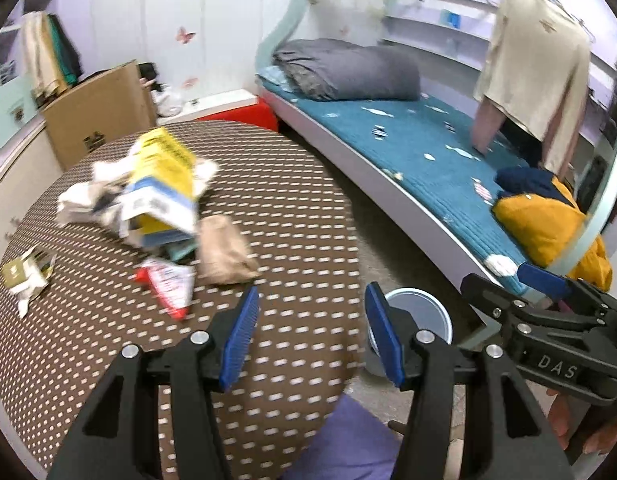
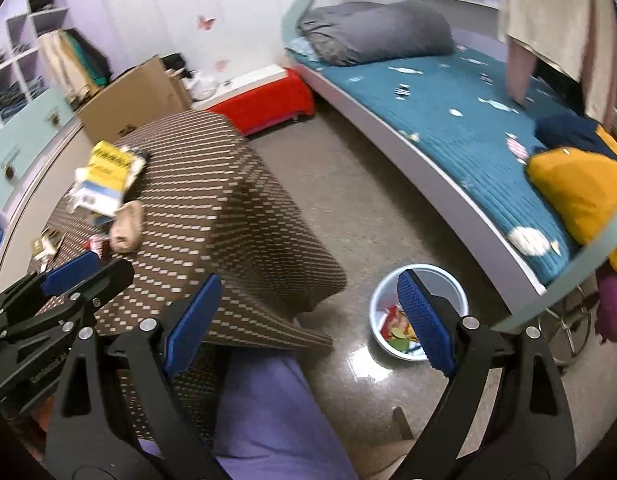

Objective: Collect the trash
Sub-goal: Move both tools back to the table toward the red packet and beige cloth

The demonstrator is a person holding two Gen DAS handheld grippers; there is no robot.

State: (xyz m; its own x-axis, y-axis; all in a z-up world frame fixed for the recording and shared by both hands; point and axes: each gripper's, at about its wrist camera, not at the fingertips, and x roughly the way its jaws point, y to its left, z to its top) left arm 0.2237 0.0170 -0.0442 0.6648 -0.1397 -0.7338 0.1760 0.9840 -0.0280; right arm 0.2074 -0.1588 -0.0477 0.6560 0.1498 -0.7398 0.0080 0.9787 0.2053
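the left gripper [image 1: 310,336] hung over the near edge of the table [image 1: 268,184], its blue pads parted about halfway with nothing between them. the right gripper [image 2: 308,320] was spread wide over the floor, also empty, its right pad in front of the white bin [image 2: 378,308].

the trash sat on the far left part of the brown dotted tablecloth. a yellow and white carton [image 1: 164,184] lay on top of crumpled white paper [image 1: 88,196], its long axis running from the far yellow end down to the near open end, which pointed toward the grippers. just right of it and nearer lay a crumpled brown paper bag [image 1: 224,252], long axis running far to near. touching that pile on the near side, a red and white wrapper [image 1: 170,288] lay flat, its narrow red tip pointing to the near right. well apart at the left edge lay a small olive and white torn packet [image 1: 26,276].

the bin stood upright on the floor to the right of the table, between it and the bed [image 2: 448,120], with some coloured scraps [image 2: 396,326] already in its bottom. a purple-clad leg [image 2: 264,408] showed at the near edge.
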